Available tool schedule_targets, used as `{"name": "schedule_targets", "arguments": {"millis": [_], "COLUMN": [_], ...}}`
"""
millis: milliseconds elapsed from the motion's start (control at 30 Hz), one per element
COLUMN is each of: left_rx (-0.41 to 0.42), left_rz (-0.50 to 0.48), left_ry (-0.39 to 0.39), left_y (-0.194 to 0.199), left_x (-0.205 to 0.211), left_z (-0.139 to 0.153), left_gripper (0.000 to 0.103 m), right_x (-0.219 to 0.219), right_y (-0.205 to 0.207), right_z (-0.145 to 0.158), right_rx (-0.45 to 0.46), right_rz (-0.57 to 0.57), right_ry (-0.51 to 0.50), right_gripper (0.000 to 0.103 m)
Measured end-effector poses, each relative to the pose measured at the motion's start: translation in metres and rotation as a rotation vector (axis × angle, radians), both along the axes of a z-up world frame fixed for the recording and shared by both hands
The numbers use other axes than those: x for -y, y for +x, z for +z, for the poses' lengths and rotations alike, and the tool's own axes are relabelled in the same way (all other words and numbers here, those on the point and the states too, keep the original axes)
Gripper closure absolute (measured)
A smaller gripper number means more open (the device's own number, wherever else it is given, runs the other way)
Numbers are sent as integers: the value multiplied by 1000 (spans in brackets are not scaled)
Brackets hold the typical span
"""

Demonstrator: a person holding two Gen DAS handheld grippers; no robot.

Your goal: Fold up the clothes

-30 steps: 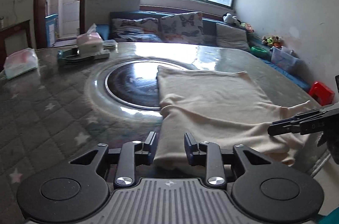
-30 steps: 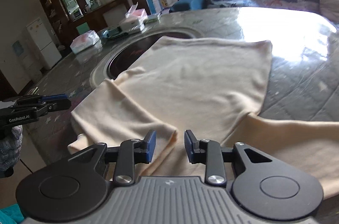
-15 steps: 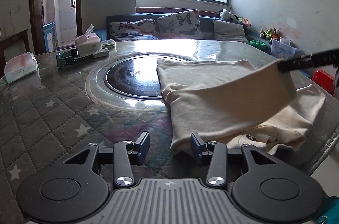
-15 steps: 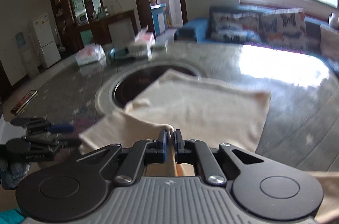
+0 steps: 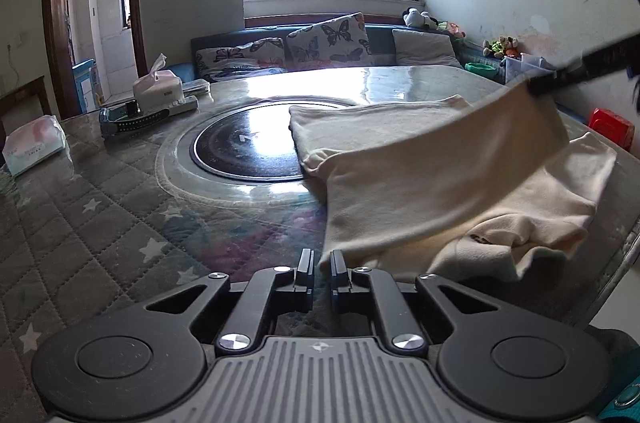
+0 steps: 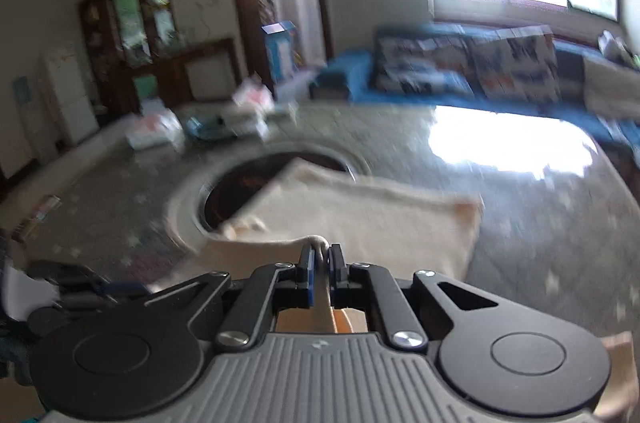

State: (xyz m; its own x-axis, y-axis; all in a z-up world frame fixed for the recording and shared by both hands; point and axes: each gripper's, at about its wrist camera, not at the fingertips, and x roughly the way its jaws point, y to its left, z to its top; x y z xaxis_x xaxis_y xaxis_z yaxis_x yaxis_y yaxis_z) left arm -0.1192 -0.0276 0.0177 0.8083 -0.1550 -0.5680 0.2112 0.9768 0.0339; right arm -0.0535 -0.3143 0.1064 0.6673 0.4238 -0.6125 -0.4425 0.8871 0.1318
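Your round glass-topped table (image 5: 120, 183) carries the cream garment (image 5: 400, 159), spread from its middle to the near right edge. Your right gripper (image 6: 320, 257) pinches a lifted fold of it. Your left gripper (image 5: 321, 265) is closing on nothing, beside the hem.

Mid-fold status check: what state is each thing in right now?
Left gripper: jaws closing at the garment's near edge, grip unclear.
Right gripper: shut on a pinch of the garment.
Cream garment: one side raised, rest lying on the table.
Tissue box: open, tissue sticking up.
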Motion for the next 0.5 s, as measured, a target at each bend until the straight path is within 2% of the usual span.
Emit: {"name": "schedule_targets", "arguments": {"millis": [100, 200, 333, 500], "left_rx": [-10, -8, 10, 24], "left_rz": [11, 26, 20, -51], "left_ry": [-2, -1, -23, -44], "left_y": [1, 4, 12, 26], "left_x": [-8, -14, -11, 12], "left_z": [3, 8, 18, 27], "left_gripper": [94, 93, 93, 93], "right_x": [5, 10, 4, -3], "right_y": [7, 5, -6, -13], "right_z": [-21, -31, -41, -61], "right_rx": [-58, -60, -51, -81], "right_rz": [-46, -66, -1, 39], "right_ry": [-28, -44, -72, -135], "right_gripper": [92, 91, 91, 91]}}
